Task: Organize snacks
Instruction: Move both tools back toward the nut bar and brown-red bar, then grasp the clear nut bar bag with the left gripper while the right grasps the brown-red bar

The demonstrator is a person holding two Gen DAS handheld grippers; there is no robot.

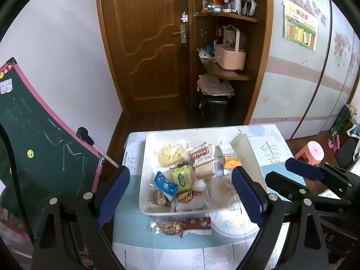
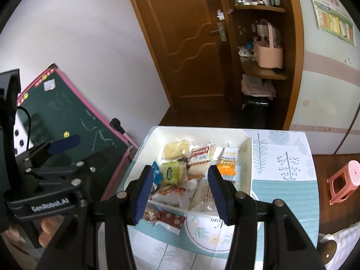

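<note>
A white tray [image 1: 144,180] [image 2: 198,131] sits on the table and holds several wrapped snacks: a yellow cake packet [image 1: 172,155], a green packet [image 1: 181,177], a blue packet [image 1: 165,185] and an orange packet [image 1: 230,157] [image 2: 227,164]. One red-brown wrapped snack [image 1: 180,225] [image 2: 164,219] lies on the cloth in front of the tray. My left gripper [image 1: 180,194] hovers above the tray's near edge, open wide and empty. My right gripper [image 2: 182,194] hangs over the same edge, open about half way, with nothing between its pads.
A flowered plate [image 1: 234,222] [image 2: 209,231] lies partly under the tray's front right corner. A green chalkboard [image 1: 45,146] leans at the table's left side. A pink stool [image 2: 344,182] stands on the floor to the right. The door and shelves are beyond the far edge.
</note>
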